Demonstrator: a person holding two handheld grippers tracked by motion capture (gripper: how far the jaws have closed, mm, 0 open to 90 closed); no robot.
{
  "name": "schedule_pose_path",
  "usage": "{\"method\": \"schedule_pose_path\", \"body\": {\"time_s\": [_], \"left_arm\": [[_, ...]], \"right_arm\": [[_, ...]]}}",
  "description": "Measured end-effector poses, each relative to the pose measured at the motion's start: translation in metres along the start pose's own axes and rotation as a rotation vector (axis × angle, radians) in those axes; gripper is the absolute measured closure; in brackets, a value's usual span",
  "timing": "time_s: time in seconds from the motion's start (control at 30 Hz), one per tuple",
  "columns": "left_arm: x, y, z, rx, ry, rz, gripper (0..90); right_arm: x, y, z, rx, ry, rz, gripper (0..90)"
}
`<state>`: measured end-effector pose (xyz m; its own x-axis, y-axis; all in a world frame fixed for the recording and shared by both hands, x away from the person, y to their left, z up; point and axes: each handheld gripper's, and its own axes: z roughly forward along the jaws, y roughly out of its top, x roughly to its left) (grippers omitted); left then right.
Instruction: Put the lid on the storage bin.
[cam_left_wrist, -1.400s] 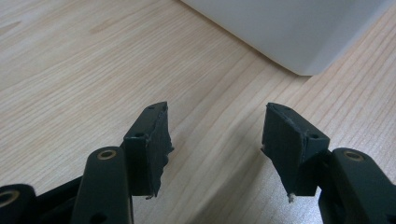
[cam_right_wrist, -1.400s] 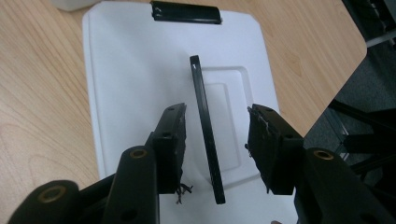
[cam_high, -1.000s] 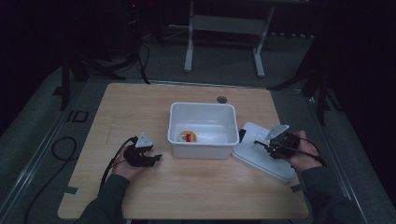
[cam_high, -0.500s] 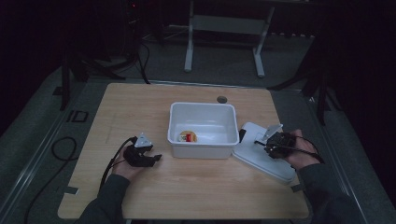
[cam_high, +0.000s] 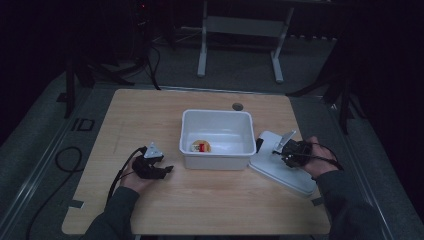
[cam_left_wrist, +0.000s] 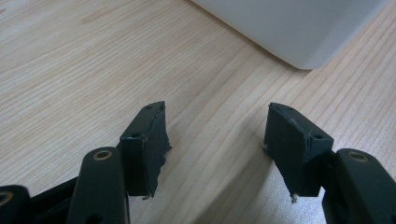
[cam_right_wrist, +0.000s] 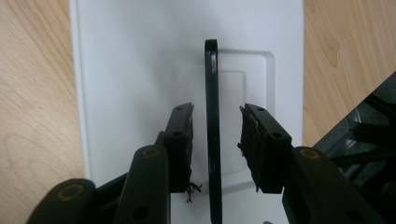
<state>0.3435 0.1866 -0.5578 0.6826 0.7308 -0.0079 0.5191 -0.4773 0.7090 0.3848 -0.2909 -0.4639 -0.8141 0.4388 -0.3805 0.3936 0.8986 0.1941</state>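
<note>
Right gripper straddles the upright black handle on the flat white plastic lid, jaws just been closing, not pinching yet. Left gripper sits open over the bare wooden table.

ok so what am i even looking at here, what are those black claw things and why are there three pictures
A person sits at a wooden table and holds a hand-held grabbing tool in each hand; there is no robot arm. The big picture is taken from a camera above the table. The other two come from small cameras riding on each tool, looking along its two black jaws.

In the middle of the table stands a white tub with a small yellow and red item inside; it is too small to identify. To its right lies a white lid with a thin black handle standing up from it.

The left tool rests on the table near the tub, jaws open, holding nothing. The right tool has its jaws on either side of the handle; they have just been closing, but gaps remain, so nothing is gripped yet.
</note>
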Motion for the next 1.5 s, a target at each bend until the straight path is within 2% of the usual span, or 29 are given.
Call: {"method": "schedule_pose_path", "body": {"time_s": [0.23, 0.67, 1.5], "left_arm": [[0.0, 0.0, 0.0, -0.001, 0.0, -0.001, 39.3], [0.0, 0.0, 0.0, -0.002, -0.001, 0.0, 39.0], [0.0, -0.001, 0.0, -0.005, -0.001, -0.001, 38.8]], "right_arm": [[-0.004, 0.002, 0.009, 0.042, 0.013, 0.002, 63.5], [-0.01, 0.006, 0.018, 0.079, 0.042, -0.003, 65.7], [-0.024, 0.013, 0.02, 0.15, 0.091, -0.037, 76.4]]}}
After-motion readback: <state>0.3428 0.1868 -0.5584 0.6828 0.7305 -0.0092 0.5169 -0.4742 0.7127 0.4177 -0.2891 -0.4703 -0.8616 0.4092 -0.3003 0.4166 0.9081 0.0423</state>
